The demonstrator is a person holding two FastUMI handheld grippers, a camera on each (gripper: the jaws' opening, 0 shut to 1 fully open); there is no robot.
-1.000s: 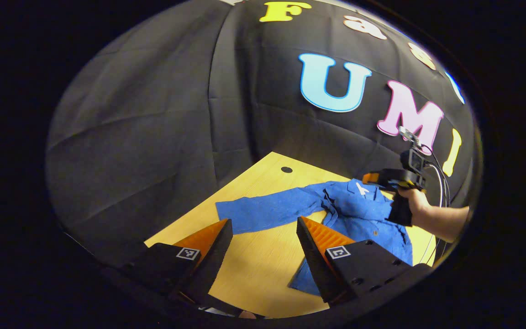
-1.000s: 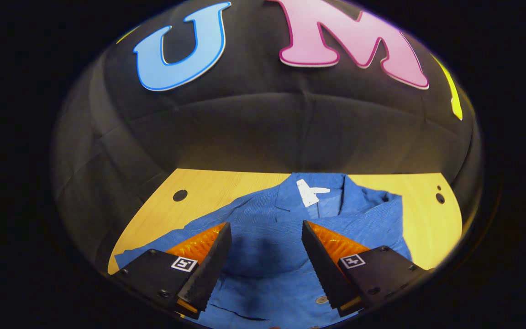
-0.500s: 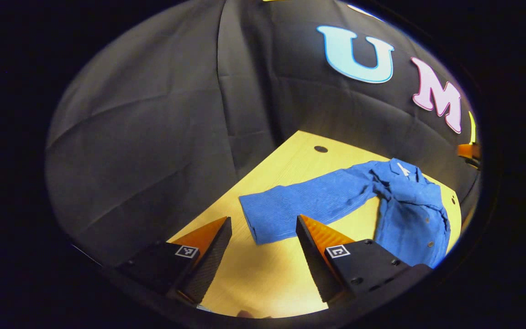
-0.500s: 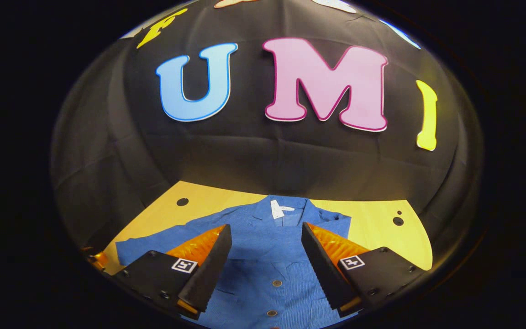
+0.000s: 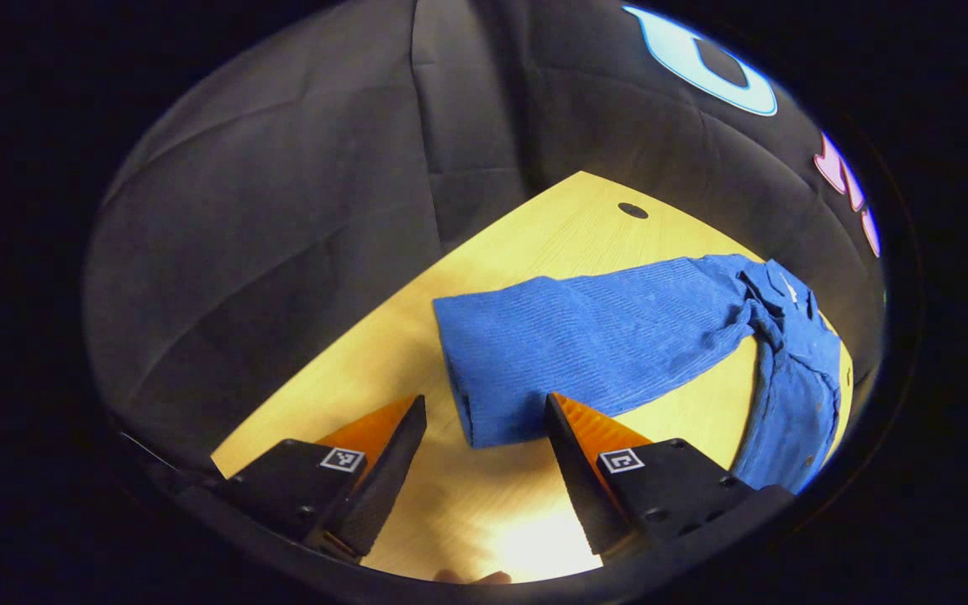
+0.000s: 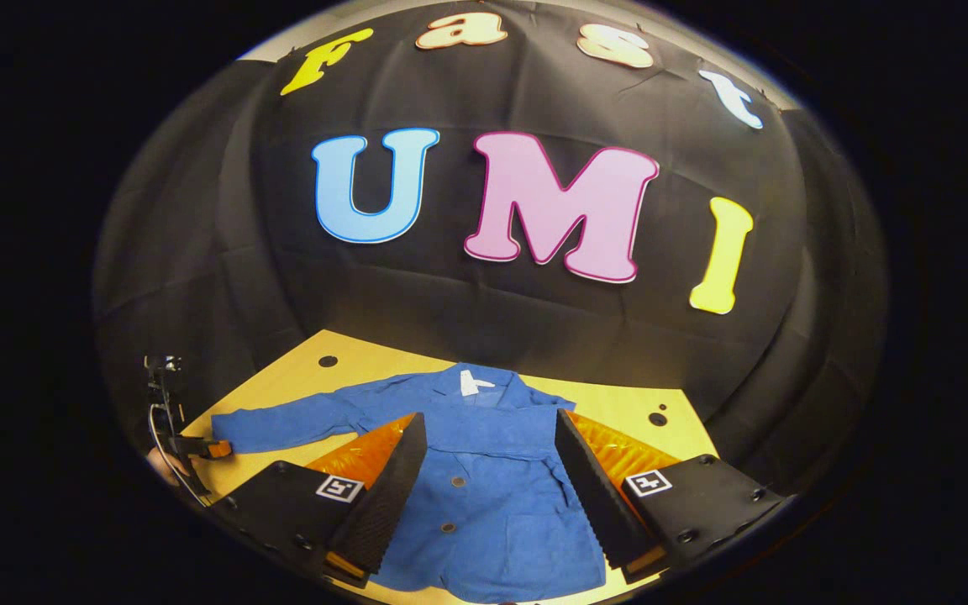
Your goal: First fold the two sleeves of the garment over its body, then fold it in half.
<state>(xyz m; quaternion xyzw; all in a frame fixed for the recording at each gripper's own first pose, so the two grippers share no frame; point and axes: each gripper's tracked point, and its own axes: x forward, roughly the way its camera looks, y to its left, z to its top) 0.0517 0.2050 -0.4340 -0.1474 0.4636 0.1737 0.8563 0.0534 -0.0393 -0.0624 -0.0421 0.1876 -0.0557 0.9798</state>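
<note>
- Two grippers have their fingers spread apart, holding nothing.
- Left gripper [image 5: 484,412] hovers at the cuff of the outstretched sleeve [image 5: 585,336].
- Right gripper [image 6: 484,458] hangs above the blue jacket [image 6: 484,496], lying buttons-up on the wooden table [image 6: 618,403], collar far.

A: Any writing to call out here?

B: No readable words. Each claw finger carries a small square coded marker [image 5: 342,459], a pattern and not text.

A: And the garment [image 6: 484,479]?

B: A white tag [image 6: 469,383] sits at the collar, far too small to read. No numbers or brands.
</note>
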